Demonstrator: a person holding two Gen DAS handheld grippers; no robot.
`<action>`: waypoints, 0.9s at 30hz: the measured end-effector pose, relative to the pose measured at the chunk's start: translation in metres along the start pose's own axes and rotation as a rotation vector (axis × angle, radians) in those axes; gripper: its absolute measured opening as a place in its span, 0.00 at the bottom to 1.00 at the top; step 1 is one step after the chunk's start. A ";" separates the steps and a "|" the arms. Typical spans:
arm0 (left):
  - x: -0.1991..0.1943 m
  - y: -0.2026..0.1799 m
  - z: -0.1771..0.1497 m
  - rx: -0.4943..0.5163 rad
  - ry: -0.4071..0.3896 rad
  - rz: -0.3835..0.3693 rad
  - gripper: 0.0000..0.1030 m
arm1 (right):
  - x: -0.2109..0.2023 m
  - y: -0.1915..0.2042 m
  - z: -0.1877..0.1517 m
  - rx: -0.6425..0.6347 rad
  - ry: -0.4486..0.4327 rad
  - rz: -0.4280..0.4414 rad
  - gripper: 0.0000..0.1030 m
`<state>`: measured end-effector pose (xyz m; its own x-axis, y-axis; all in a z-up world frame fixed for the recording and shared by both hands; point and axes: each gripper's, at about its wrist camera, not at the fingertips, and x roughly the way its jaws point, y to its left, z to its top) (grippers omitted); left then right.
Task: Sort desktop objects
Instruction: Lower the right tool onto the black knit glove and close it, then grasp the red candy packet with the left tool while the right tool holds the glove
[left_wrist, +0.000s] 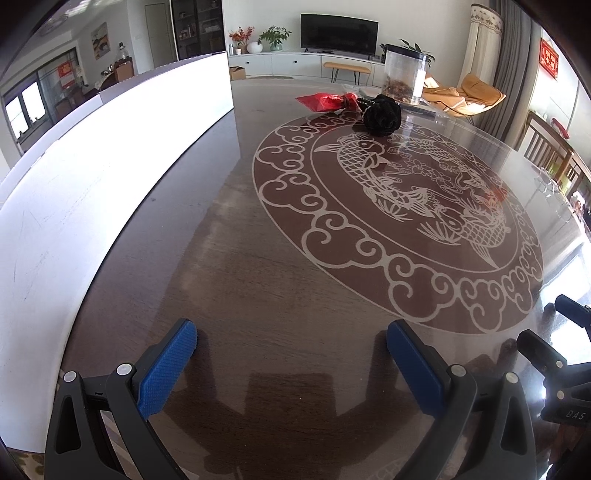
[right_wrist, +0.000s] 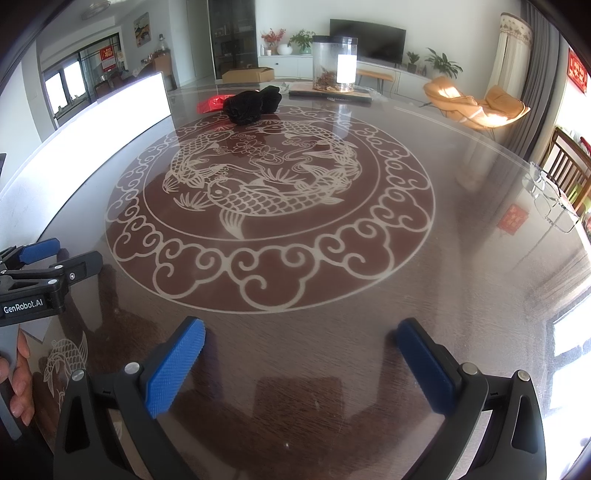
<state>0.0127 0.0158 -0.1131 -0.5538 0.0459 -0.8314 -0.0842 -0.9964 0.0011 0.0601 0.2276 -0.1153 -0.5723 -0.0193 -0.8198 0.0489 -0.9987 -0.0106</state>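
Note:
A black crumpled cloth bundle (left_wrist: 382, 115) lies at the far side of the round dark table (left_wrist: 280, 295), beside a red foil packet (left_wrist: 325, 101). Both show in the right wrist view too, the bundle (right_wrist: 251, 103) in front of the packet (right_wrist: 210, 104). My left gripper (left_wrist: 291, 354) is open and empty, low over the table's near part. My right gripper (right_wrist: 301, 350) is open and empty, also low over the near part. The left gripper shows at the left edge of the right wrist view (right_wrist: 55, 258). Both grippers are far from the objects.
A long white box (left_wrist: 92, 177) runs along the table's left side. A clear jar (right_wrist: 334, 64) with dried contents stands on a flat board at the far edge. Eyeglasses (right_wrist: 550, 199) lie at the table's right edge. Chairs stand beyond the right.

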 end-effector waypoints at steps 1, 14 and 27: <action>0.001 0.002 0.001 -0.010 0.001 0.007 1.00 | 0.003 0.000 0.005 -0.022 0.006 0.016 1.00; 0.002 0.004 0.001 -0.017 0.000 0.012 1.00 | 0.108 0.030 0.159 -0.064 0.031 0.133 1.00; 0.002 0.004 0.002 -0.015 0.001 0.008 1.00 | 0.146 0.052 0.228 -0.051 -0.007 0.045 0.32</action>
<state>0.0099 0.0122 -0.1139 -0.5534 0.0377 -0.8321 -0.0674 -0.9977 -0.0003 -0.2071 0.1622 -0.1048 -0.5741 -0.0647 -0.8163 0.1166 -0.9932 -0.0032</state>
